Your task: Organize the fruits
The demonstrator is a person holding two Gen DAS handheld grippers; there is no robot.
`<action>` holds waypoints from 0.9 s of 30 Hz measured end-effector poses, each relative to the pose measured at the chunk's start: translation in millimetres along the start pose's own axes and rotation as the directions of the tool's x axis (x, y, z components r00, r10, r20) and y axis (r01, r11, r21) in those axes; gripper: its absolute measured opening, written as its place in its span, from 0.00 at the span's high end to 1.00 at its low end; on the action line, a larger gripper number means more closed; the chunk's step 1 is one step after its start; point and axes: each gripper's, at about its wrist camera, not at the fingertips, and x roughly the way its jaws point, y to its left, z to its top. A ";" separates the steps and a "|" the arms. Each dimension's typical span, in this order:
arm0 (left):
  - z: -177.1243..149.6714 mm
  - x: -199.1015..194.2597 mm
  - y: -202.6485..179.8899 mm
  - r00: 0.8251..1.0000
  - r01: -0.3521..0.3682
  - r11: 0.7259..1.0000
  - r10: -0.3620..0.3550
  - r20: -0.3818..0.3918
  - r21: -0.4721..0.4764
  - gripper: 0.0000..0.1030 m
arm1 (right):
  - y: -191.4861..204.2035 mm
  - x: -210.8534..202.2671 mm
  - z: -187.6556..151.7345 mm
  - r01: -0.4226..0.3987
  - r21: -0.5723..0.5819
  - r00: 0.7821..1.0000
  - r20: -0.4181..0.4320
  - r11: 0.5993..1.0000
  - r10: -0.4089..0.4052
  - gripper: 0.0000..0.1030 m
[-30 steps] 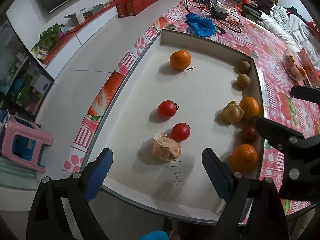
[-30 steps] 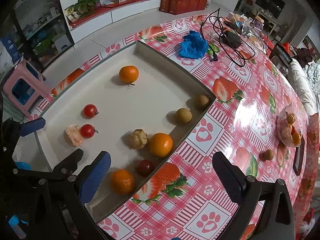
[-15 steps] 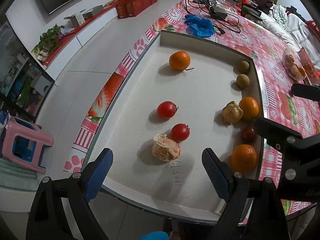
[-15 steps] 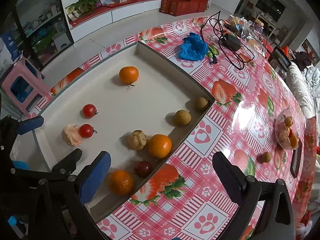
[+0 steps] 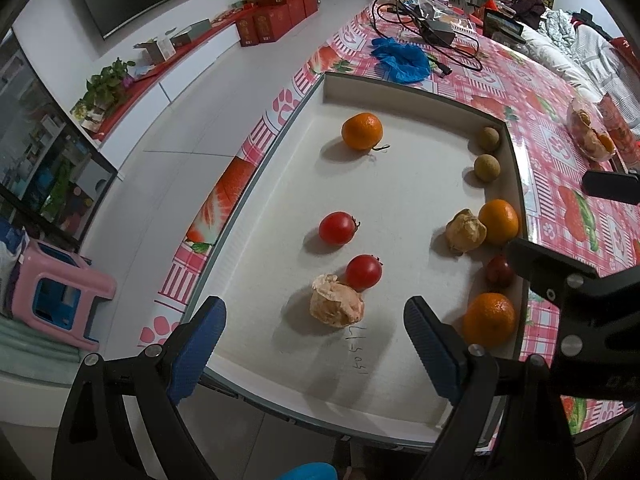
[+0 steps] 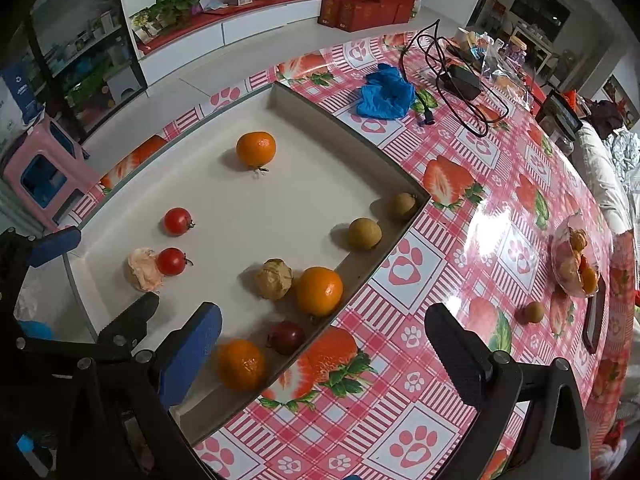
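Sorting has not started: fruits lie scattered in the shallow tray on the surface. Left gripper and right gripper hover, fingers spread and empty. Next, lower onto the nearest peeled fruit.

2 downward wrist views, shared tray

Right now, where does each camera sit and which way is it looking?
Left wrist: on the left hand-held gripper, open, looking steeply down at the tray's near end; the right gripper's black frame shows at right.
Right wrist: on the right hand-held gripper, open, above the tray's right wall and the tablecloth; the left gripper shows at left.
Shared: the tray and its fruit.
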 end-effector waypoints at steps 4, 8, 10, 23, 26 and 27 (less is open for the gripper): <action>0.4 -0.3 0.0 1.000 0.000 1.000 0.000 -0.001 0.001 0.10 | -0.1 0.2 0.0 0.000 -0.002 1.000 -0.001 1.000 0.000 0.01; 0.5 -0.1 0.7 1.000 -0.004 1.000 0.004 -0.001 -0.007 0.10 | 1.1 1.0 0.0 -0.002 -0.002 1.000 -0.004 1.000 0.002 0.01; 0.9 0.4 1.3 1.000 -0.004 1.000 0.004 -0.002 -0.009 0.10 | 1.7 1.2 0.3 -0.003 -0.003 1.000 -0.004 1.000 0.003 0.01; 0.9 2.2 -0.7 1.000 -0.005 1.000 0.005 -0.001 0.002 0.10 | 1.5 1.2 0.0 -0.004 0.000 1.000 -0.005 1.000 0.004 0.01; 1.3 2.1 -1.9 1.000 -0.005 1.000 0.005 -0.002 0.005 0.10 | 1.3 1.7 0.0 -0.005 0.002 1.000 -0.006 1.000 0.005 0.01; 1.3 2.1 -2.2 1.000 -0.004 1.000 0.004 -0.002 0.005 0.10 | 1.3 1.7 0.0 -0.005 0.002 1.000 -0.006 1.000 0.005 0.01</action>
